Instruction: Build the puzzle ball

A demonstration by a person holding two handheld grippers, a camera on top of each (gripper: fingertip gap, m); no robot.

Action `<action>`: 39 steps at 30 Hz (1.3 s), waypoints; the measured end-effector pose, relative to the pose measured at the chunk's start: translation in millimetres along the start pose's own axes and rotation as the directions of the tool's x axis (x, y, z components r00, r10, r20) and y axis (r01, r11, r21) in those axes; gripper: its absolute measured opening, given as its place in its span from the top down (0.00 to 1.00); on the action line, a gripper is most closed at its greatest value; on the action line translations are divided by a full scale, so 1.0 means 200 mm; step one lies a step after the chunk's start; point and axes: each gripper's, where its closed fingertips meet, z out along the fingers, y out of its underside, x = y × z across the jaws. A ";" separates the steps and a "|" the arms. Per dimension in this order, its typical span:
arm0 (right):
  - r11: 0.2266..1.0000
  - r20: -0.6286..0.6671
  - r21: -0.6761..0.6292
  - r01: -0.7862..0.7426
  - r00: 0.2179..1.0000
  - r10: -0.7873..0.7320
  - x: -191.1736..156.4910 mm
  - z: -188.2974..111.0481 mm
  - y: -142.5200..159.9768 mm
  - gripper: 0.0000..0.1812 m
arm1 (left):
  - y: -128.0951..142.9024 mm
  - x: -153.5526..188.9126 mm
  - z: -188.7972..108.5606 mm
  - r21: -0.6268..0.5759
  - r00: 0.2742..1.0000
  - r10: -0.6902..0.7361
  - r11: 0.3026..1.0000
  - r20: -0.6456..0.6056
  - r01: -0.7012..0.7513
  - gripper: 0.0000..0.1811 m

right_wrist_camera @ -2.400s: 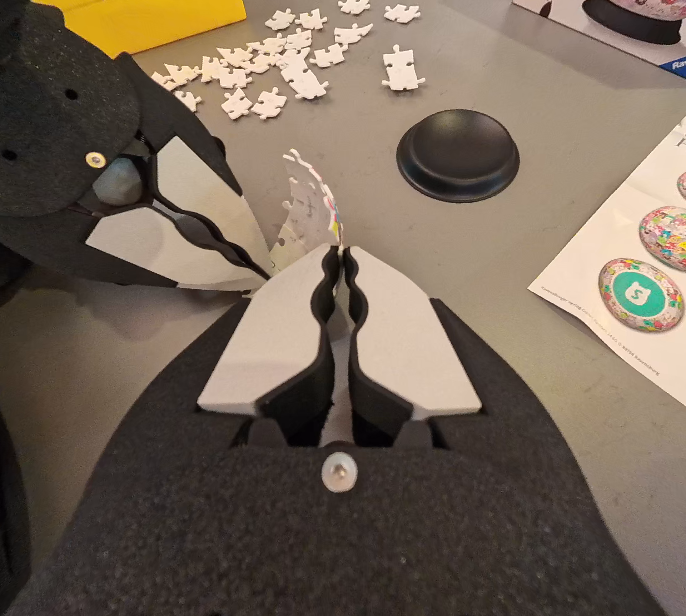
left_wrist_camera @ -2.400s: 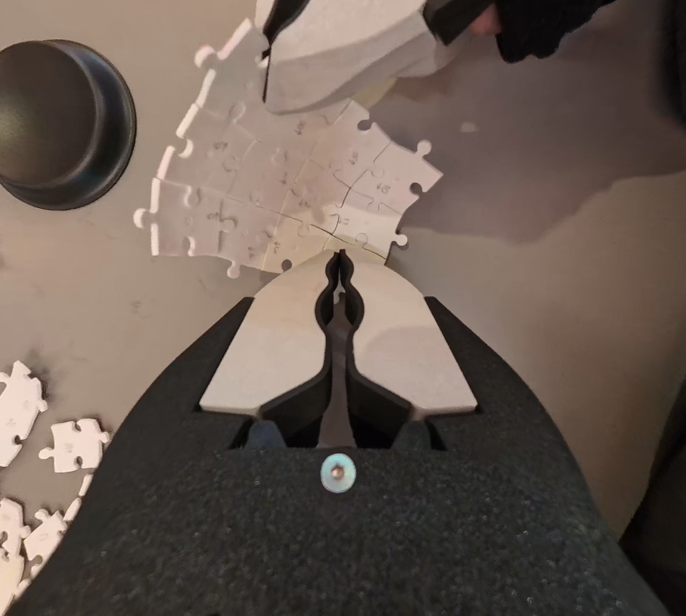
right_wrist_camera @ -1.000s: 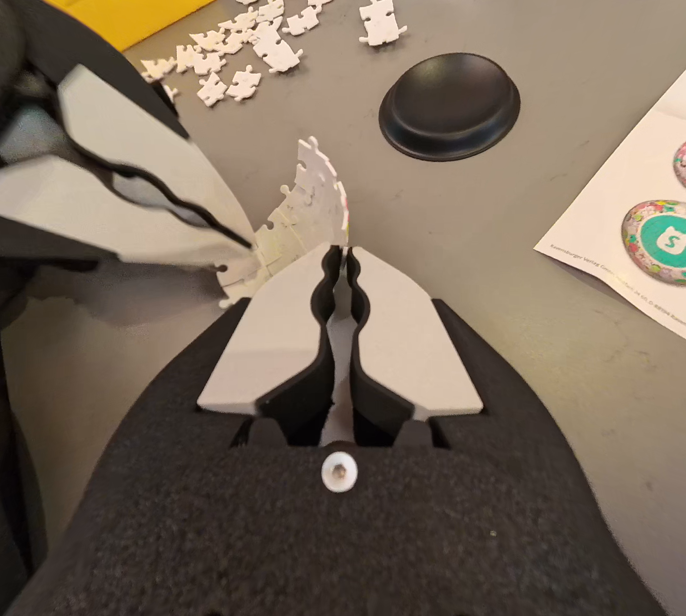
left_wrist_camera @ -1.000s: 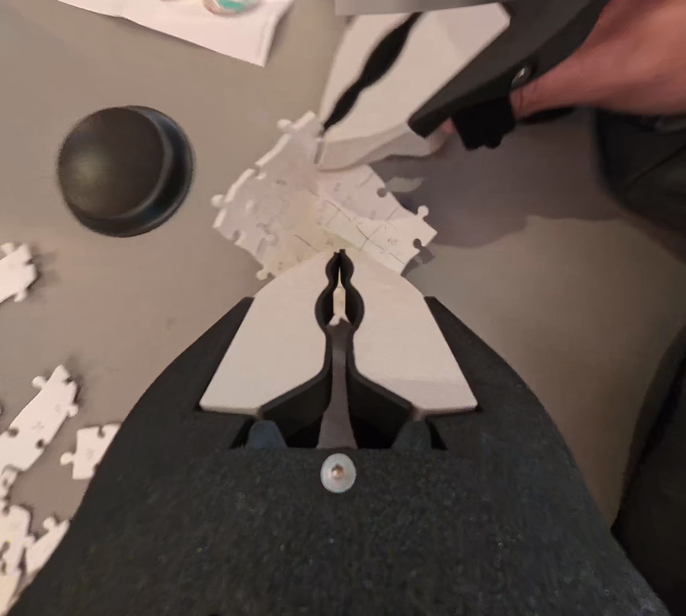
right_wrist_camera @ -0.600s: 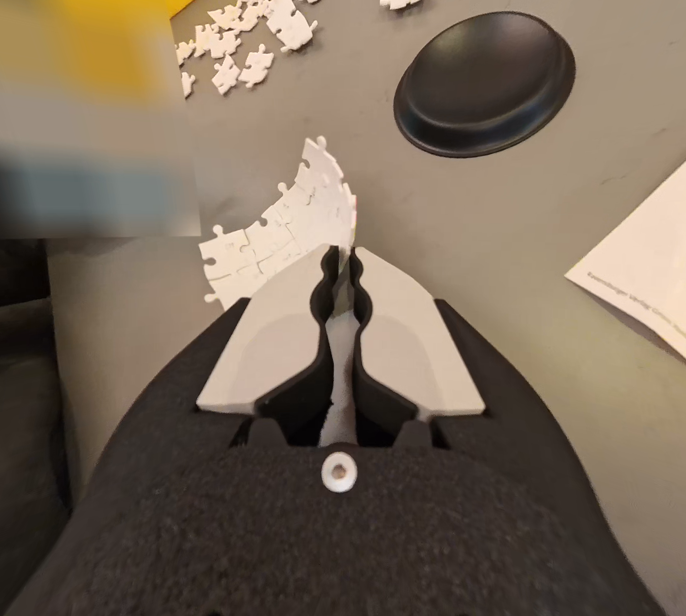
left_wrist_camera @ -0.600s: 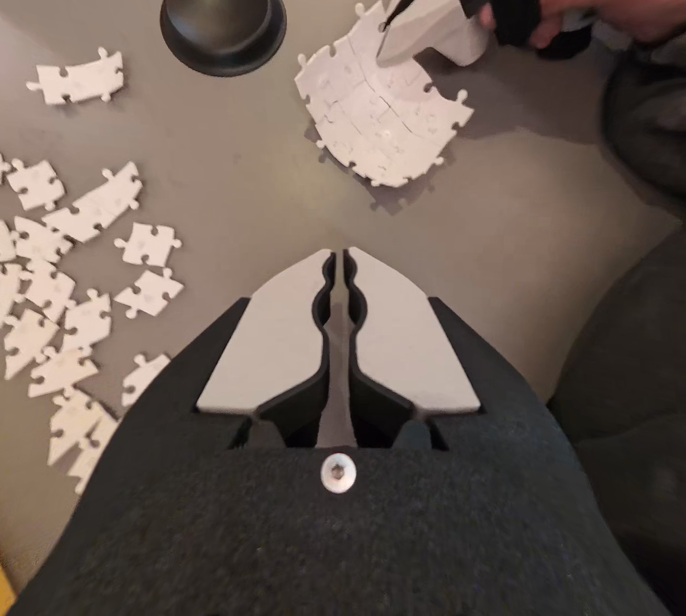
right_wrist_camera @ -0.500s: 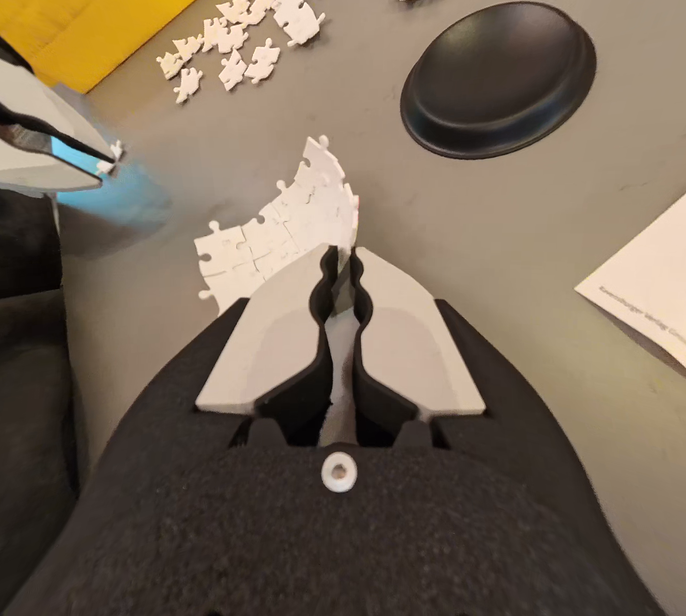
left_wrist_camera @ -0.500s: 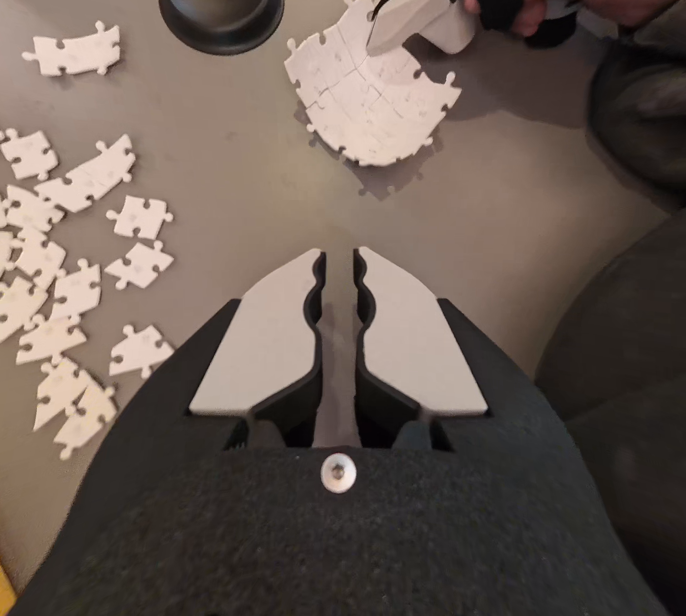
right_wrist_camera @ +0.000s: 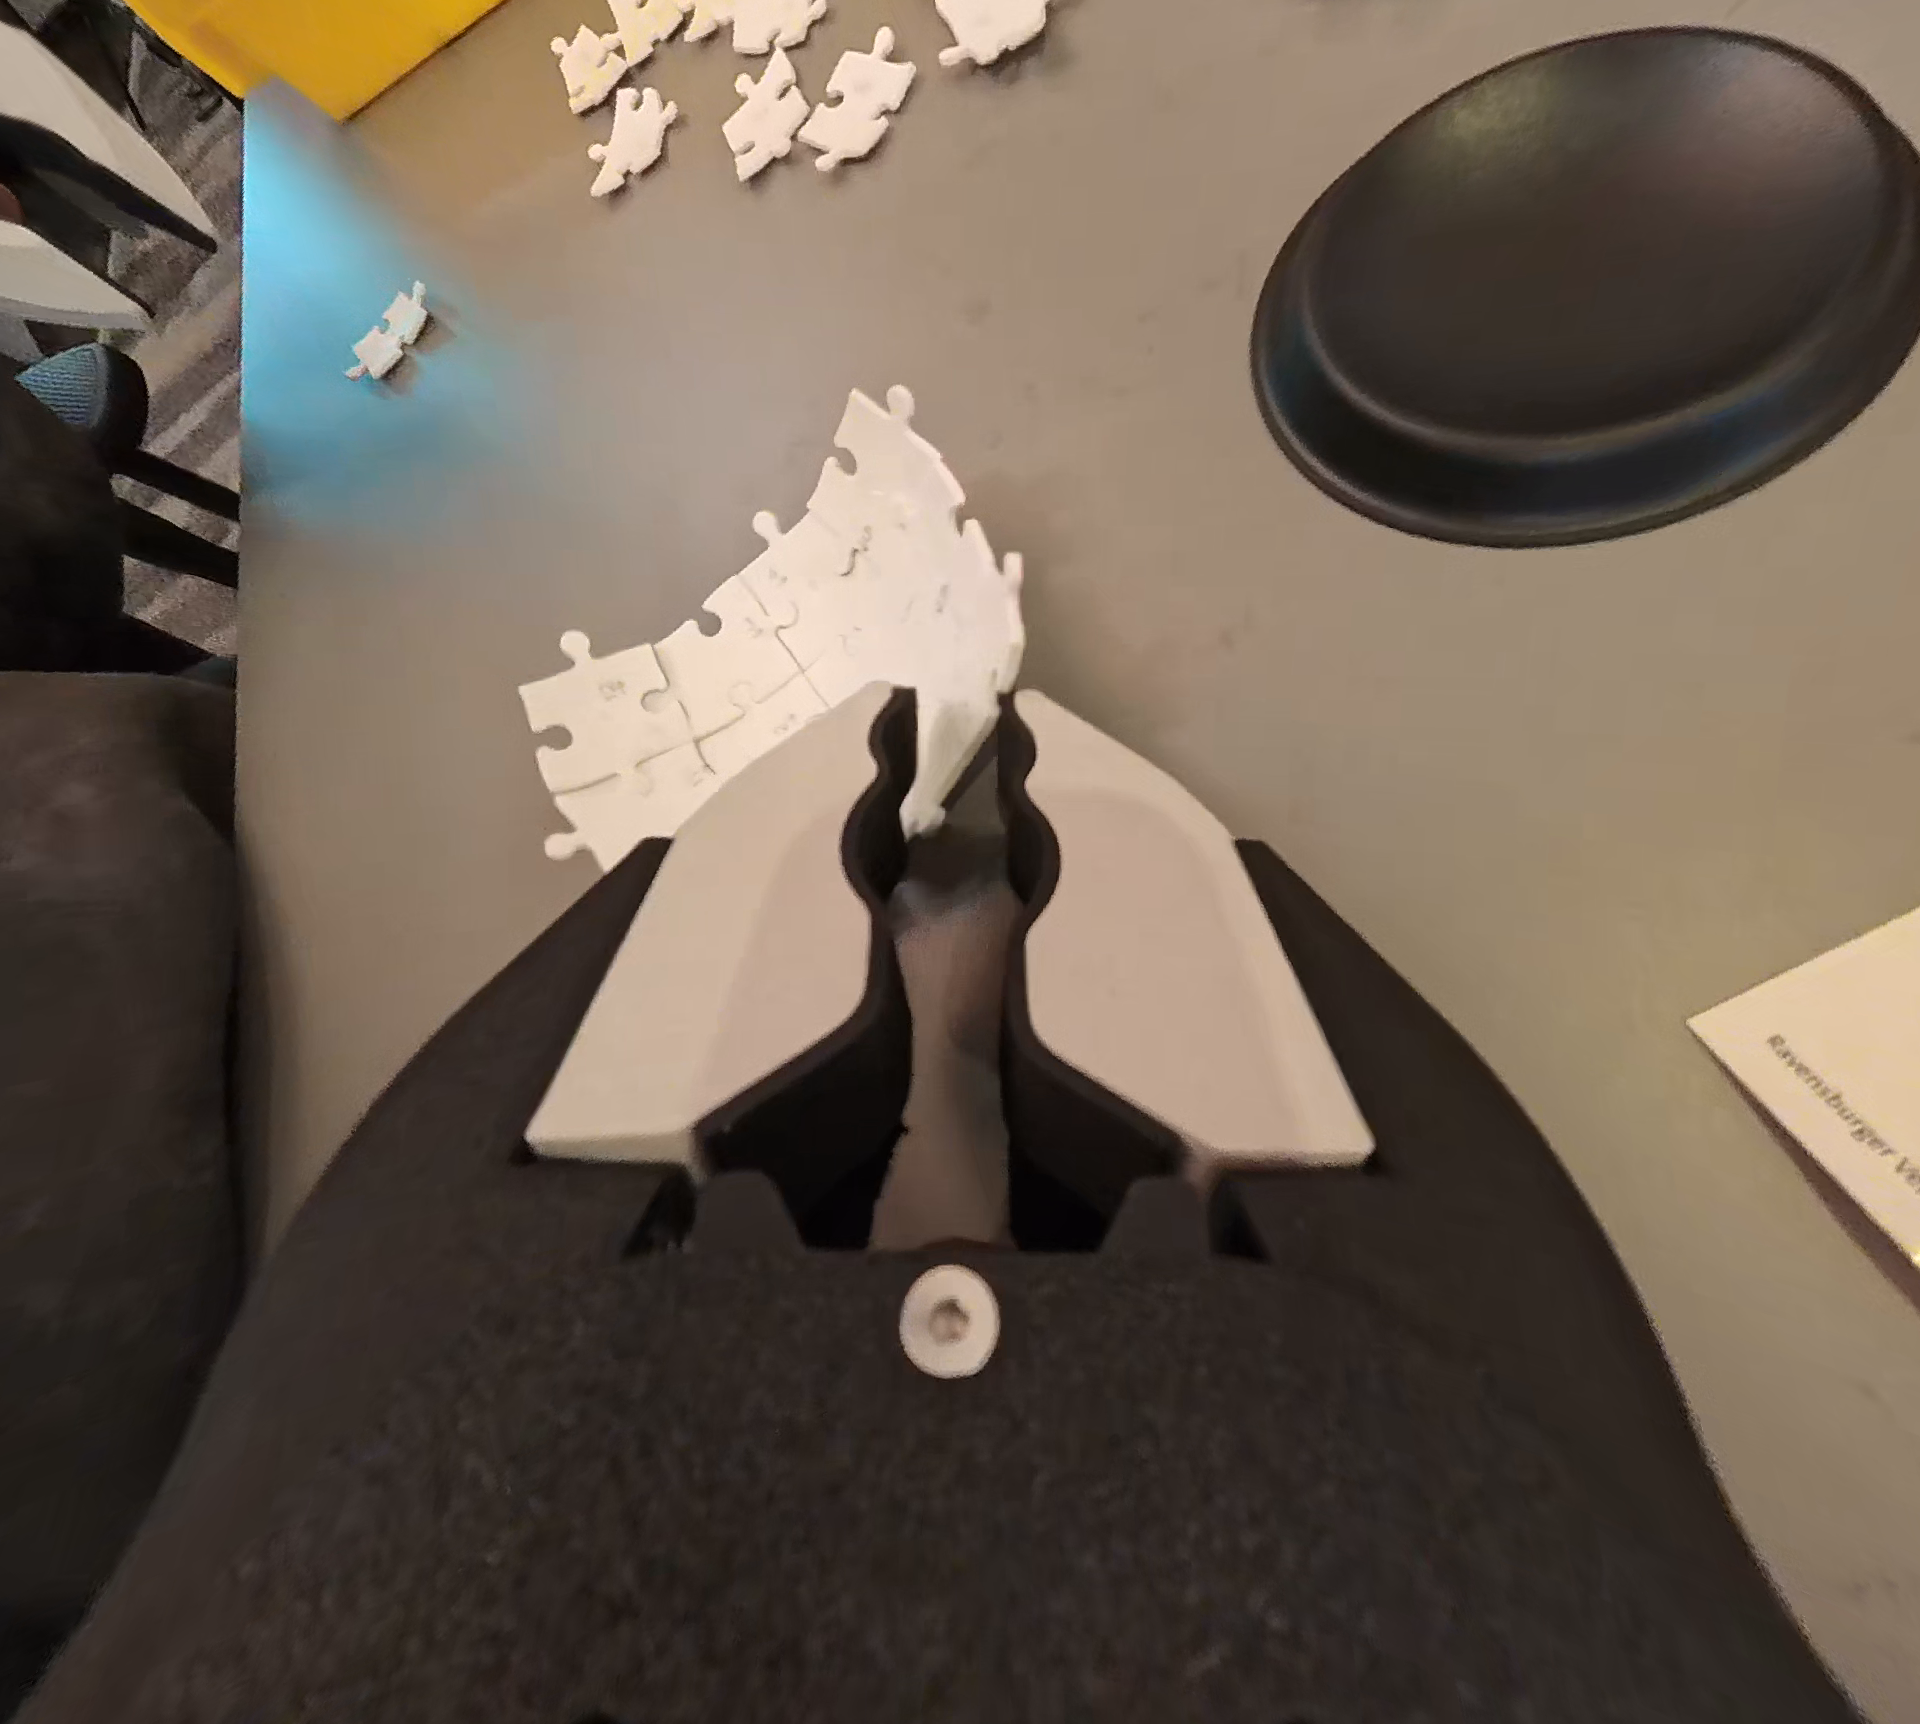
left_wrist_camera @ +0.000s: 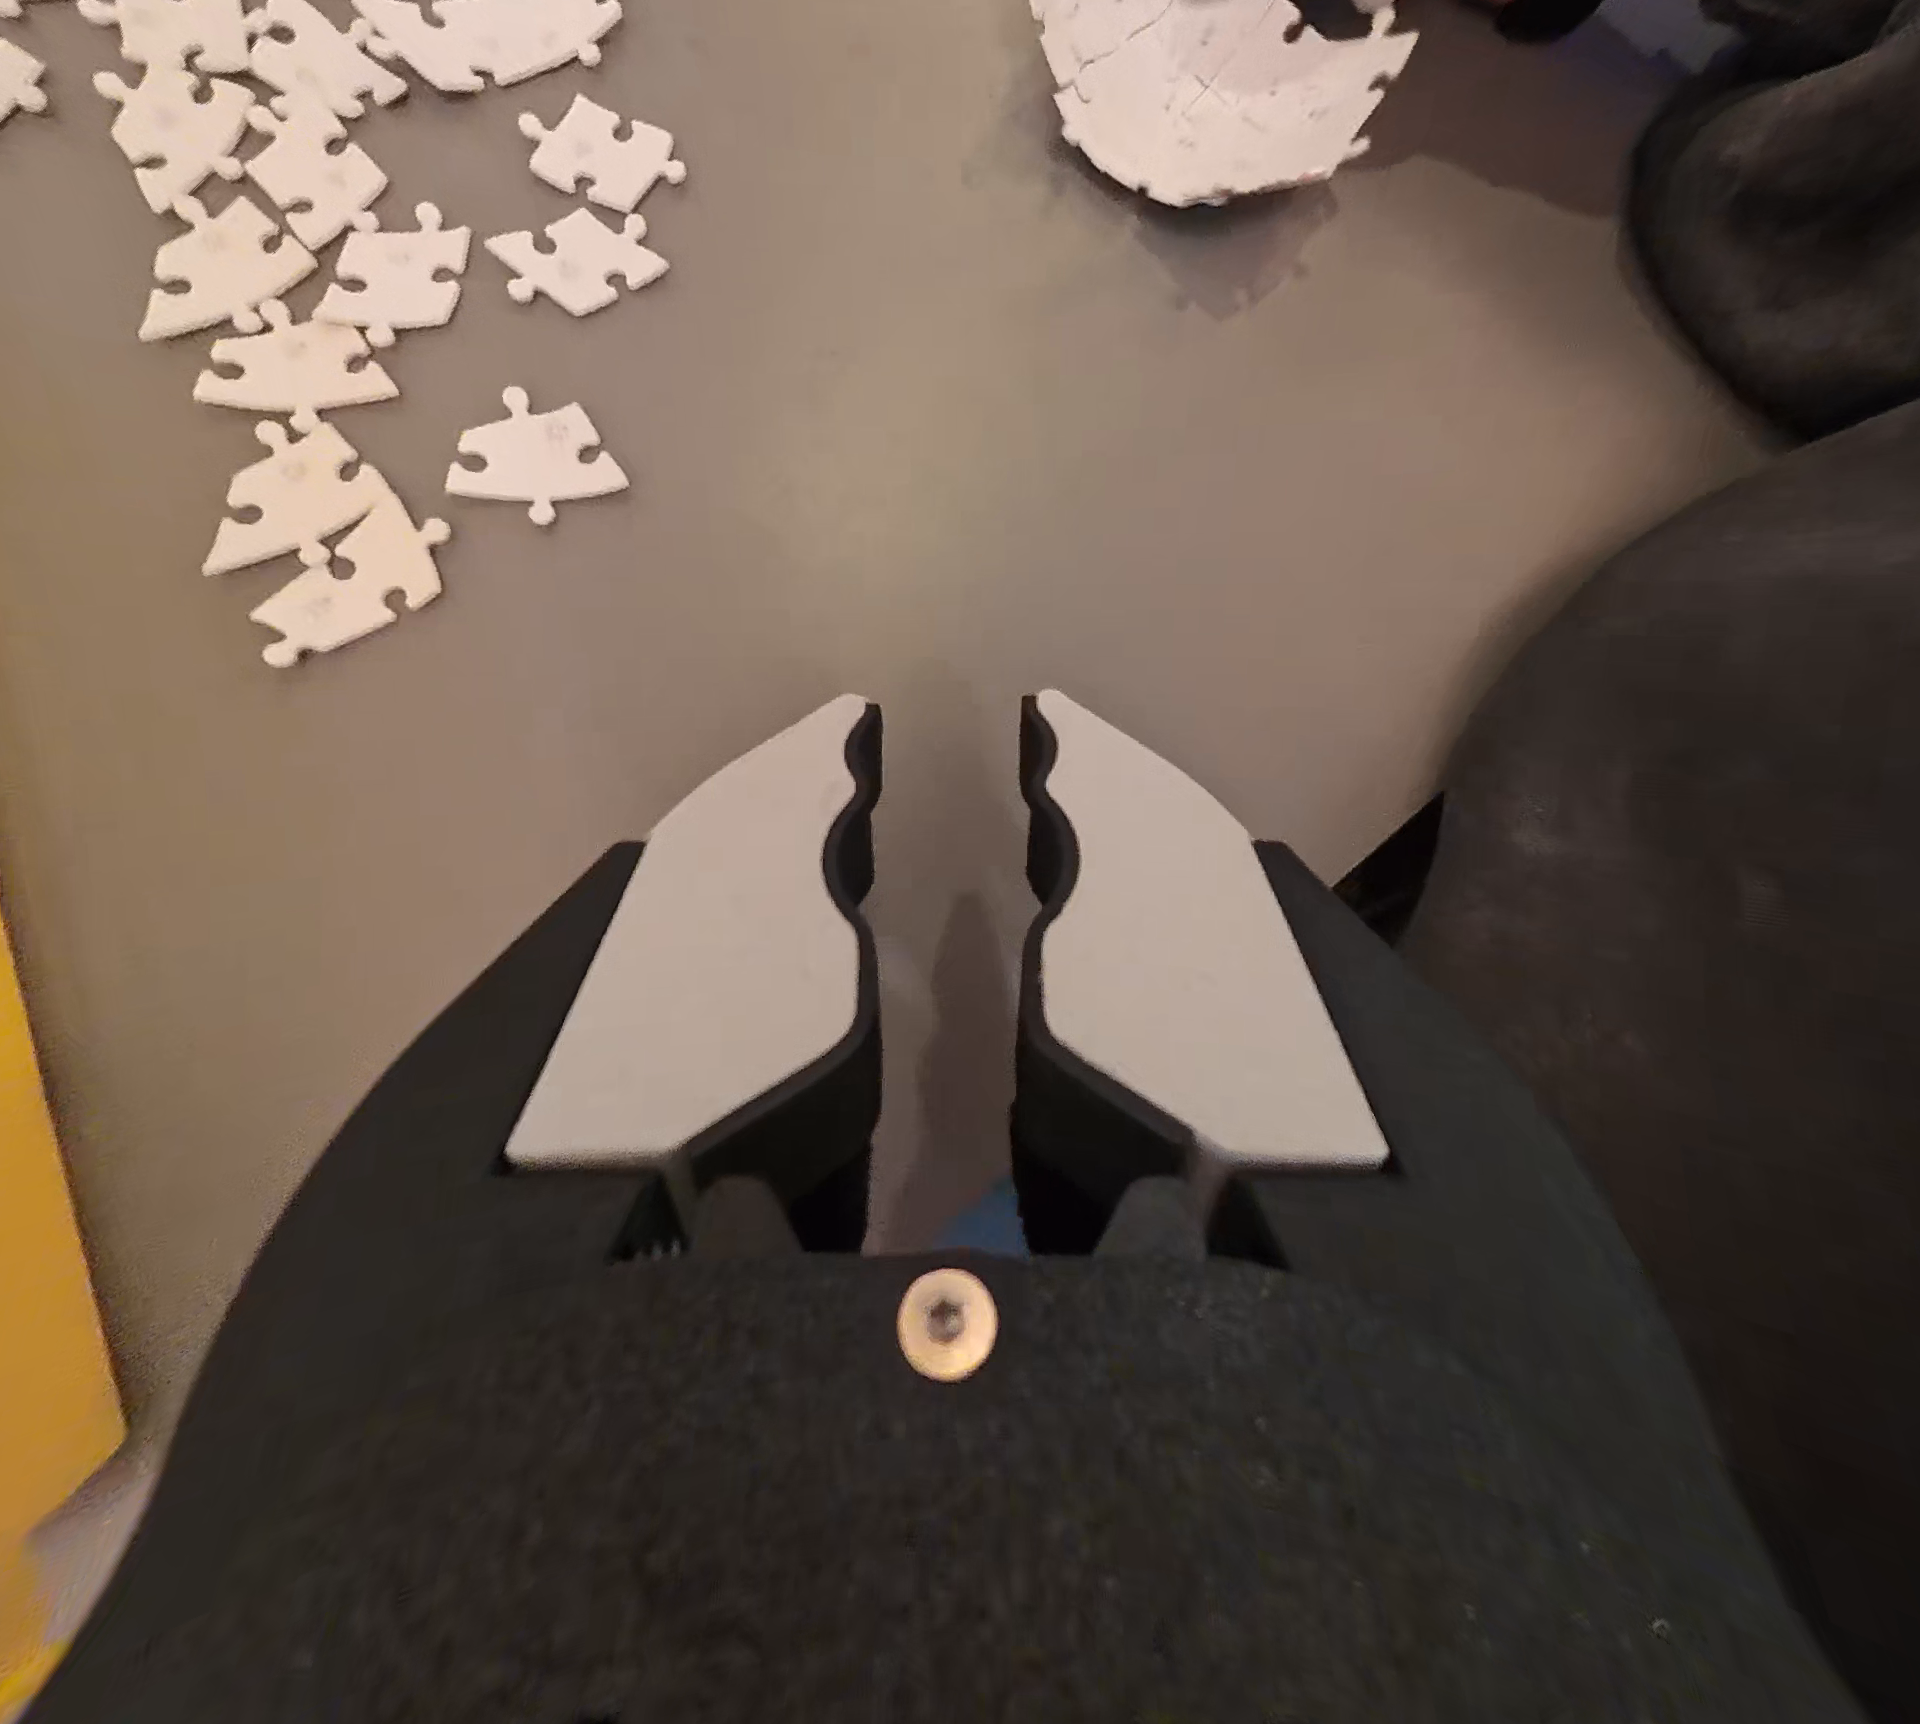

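Fingers of the left hand-held gripper (left_wrist_camera: pixel 951 713) stand apart, empty, above bare desk (left_wrist_camera: pixel 883 386); right hand-held gripper (right_wrist_camera: pixel 956 713) pinches the curved puzzle shell (right_wrist_camera: pixel 790 646) near the desk's edge.

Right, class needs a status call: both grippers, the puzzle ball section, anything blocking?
Left gripper open, empty, above bare table. Right gripper shut on curved puzzle section. Loose pieces lie left, black stand beyond; nothing blocking.
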 end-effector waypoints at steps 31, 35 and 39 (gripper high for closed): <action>0.961 -0.242 -0.018 0.275 0.932 -0.271 -0.41 -0.07 0.13 0.90 | -0.30 0.34 0.49 -0.031 0.953 0.249 0.966 -0.173 -0.258 0.86; 0.910 -0.278 0.023 0.415 0.877 -0.393 -0.44 -0.07 0.09 0.88 | -0.30 0.36 0.53 -0.032 0.946 0.257 0.963 -0.198 -0.268 0.86; 0.826 -0.299 -0.137 0.547 0.772 -0.561 -0.38 -0.05 0.13 0.86 | -0.28 0.36 0.56 -0.039 0.941 0.274 0.957 -0.199 -0.287 0.86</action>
